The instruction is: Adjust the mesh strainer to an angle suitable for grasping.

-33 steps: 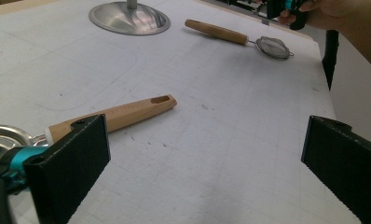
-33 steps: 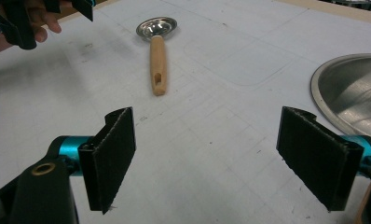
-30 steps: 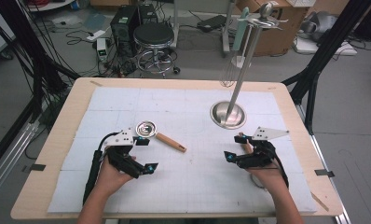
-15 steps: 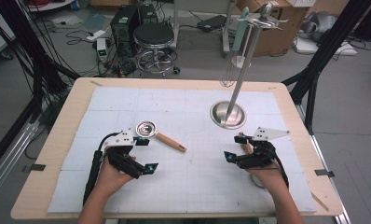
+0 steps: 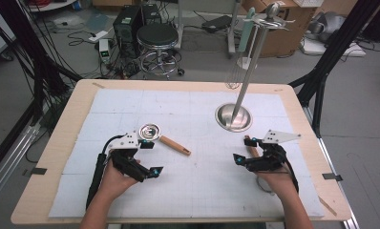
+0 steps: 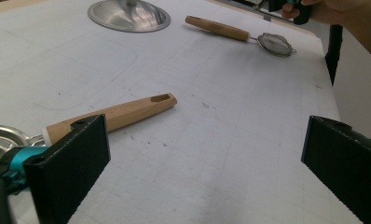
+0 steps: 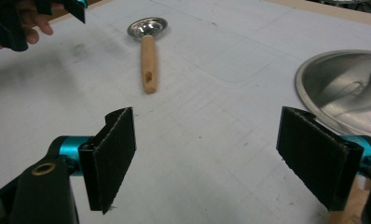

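A steel ladle with a wooden handle (image 5: pixel 166 140) lies on the white mat, its bowl just beyond my left gripper (image 5: pixel 152 157). In the left gripper view the ladle handle (image 6: pixel 123 111) rests past the left jaw. My left gripper (image 6: pixel 202 158) stands open over bare mat. My right gripper (image 5: pixel 243 150) is open too, near the mat's right side. A small mesh strainer with a wooden handle (image 6: pixel 239 33) lies right by the right hand. In the right gripper view, my right gripper (image 7: pixel 204 158) frames bare mat, with the ladle (image 7: pixel 148 56) farther off.
A steel utensil stand rises from its round base (image 5: pixel 233 117) (image 7: pixel 346 88) just beyond my right gripper; a whisk (image 5: pixel 233 78) and a teal-handled tool (image 5: pixel 246 33) hang from its top. The wooden table (image 5: pixel 49 157) carries the mat. A stool (image 5: pixel 157 40) and boxes stand behind.
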